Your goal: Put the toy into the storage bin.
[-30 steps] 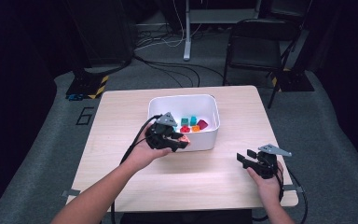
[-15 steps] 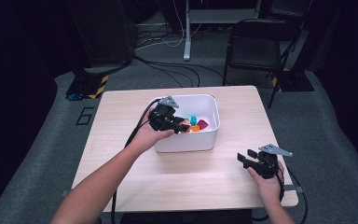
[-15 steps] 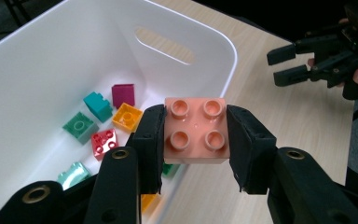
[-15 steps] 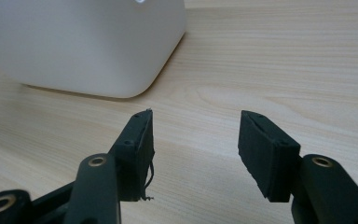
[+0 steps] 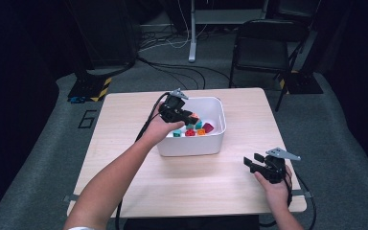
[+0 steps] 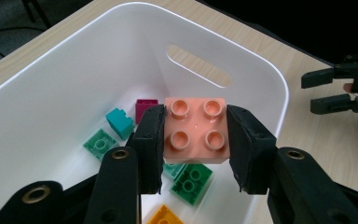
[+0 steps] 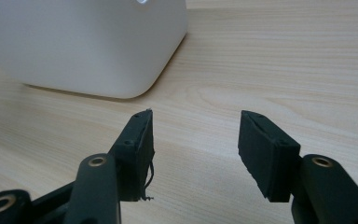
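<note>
In the high view, the left gripper point(image 5: 188, 116) is held over the white bin point(image 5: 215, 143) on the table point(image 5: 124, 124), while the right gripper point(image 5: 255, 162) rests low near the table's near right corner, well apart from the bin.

In the left gripper view, the jaws are clamped on a peach brick point(image 6: 196, 129), studs up, above the bin's inside, where green, teal, magenta and orange bricks lie.

In the right gripper view, the jaws stand apart with nothing between them, just above the table, the bin's corner ahead.

No readable text, labels or numbers anywhere.
</note>
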Action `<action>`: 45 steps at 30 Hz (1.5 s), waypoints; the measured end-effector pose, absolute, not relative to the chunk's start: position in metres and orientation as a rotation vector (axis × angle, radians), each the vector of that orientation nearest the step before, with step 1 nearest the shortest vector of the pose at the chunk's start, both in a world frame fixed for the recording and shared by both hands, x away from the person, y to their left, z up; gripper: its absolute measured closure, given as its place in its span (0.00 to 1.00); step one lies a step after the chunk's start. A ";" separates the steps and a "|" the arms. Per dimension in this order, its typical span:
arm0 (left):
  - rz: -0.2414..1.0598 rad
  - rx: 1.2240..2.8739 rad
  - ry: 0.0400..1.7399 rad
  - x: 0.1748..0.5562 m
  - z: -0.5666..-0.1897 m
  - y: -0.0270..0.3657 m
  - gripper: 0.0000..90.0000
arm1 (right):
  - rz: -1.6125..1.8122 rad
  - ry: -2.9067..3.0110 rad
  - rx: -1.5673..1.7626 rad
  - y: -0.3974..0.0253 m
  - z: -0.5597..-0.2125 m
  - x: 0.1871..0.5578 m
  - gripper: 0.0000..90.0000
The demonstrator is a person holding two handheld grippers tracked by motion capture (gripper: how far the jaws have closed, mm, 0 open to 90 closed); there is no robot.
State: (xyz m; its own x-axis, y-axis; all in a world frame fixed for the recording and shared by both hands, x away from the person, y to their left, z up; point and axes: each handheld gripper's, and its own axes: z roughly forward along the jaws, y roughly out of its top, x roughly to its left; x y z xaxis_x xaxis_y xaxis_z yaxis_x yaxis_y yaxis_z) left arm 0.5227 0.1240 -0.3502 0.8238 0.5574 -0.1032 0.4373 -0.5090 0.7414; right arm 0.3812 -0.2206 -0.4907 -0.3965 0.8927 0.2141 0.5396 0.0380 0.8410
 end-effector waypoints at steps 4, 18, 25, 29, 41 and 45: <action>0.201 2.188 0.737 0.531 -0.352 0.121 0.65 | 1.308 1.953 1.448 -0.221 -0.491 0.381 0.50; 0.207 2.211 0.748 0.556 -0.367 0.113 0.65 | 1.310 1.961 1.442 -0.219 -0.491 0.382 0.50; 0.212 2.206 0.798 0.567 -0.374 0.116 0.65 | 1.316 1.957 1.437 -0.219 -0.490 0.382 0.50; 0.216 2.209 0.816 0.572 -0.379 0.117 0.65 | 1.317 1.964 1.433 -0.218 -0.490 0.382 0.50; 0.219 2.240 0.843 0.575 -0.385 0.114 0.63 | 1.320 1.965 1.432 -0.217 -0.491 0.382 0.50; 0.237 2.232 0.834 0.571 -0.380 0.115 0.61 | 1.320 1.967 1.433 -0.217 -0.491 0.382 0.50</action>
